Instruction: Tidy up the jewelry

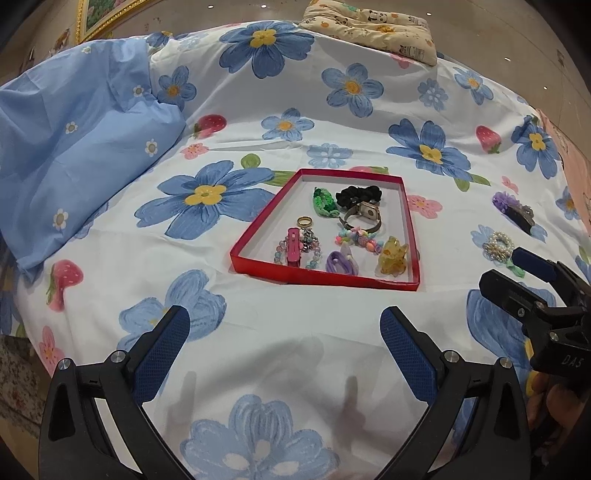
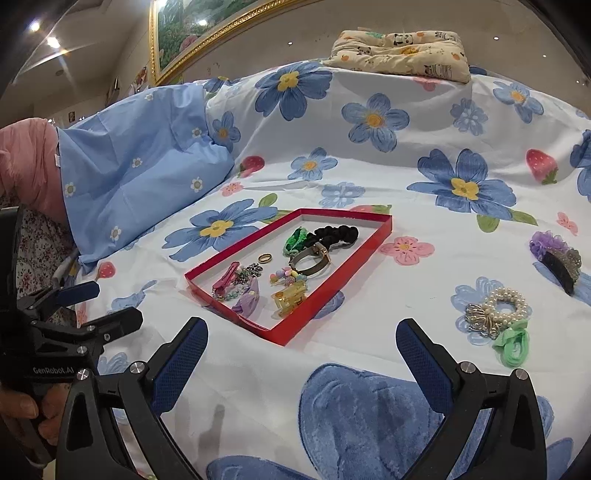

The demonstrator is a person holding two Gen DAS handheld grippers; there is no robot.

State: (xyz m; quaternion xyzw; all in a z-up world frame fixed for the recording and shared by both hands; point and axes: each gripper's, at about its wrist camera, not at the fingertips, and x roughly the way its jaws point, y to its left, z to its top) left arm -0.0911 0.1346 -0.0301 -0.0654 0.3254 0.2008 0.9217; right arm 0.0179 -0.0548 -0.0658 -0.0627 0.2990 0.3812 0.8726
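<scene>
A shallow red tray (image 1: 258, 236) (image 2: 343, 284) lies on the flowered bedsheet and holds several pieces: a black scrunchie (image 1: 356, 194) (image 2: 338, 234), a watch (image 1: 364, 216) (image 2: 314, 258), a gold ring (image 1: 304, 221) (image 2: 265, 257), a pink clip (image 1: 293, 245), a yellow claw clip (image 1: 393, 256) (image 2: 290, 297). Outside it to the right lie a pearl bracelet (image 1: 498, 247) (image 2: 508, 304), a green tie (image 2: 513, 345) and a purple-flowered dark clip (image 1: 515, 212) (image 2: 557, 260). My left gripper (image 1: 284, 328) hangs open in front of the tray, empty. My right gripper (image 2: 301, 339) is open and empty, left of the pearl bracelet.
A blue pillow (image 1: 74, 147) (image 2: 140, 173) sits at the left. A panda-print cushion (image 1: 373, 26) (image 2: 402, 51) lies at the far edge below a gold-framed picture (image 2: 207, 33). A hand (image 2: 22, 410) holds the left gripper's handle.
</scene>
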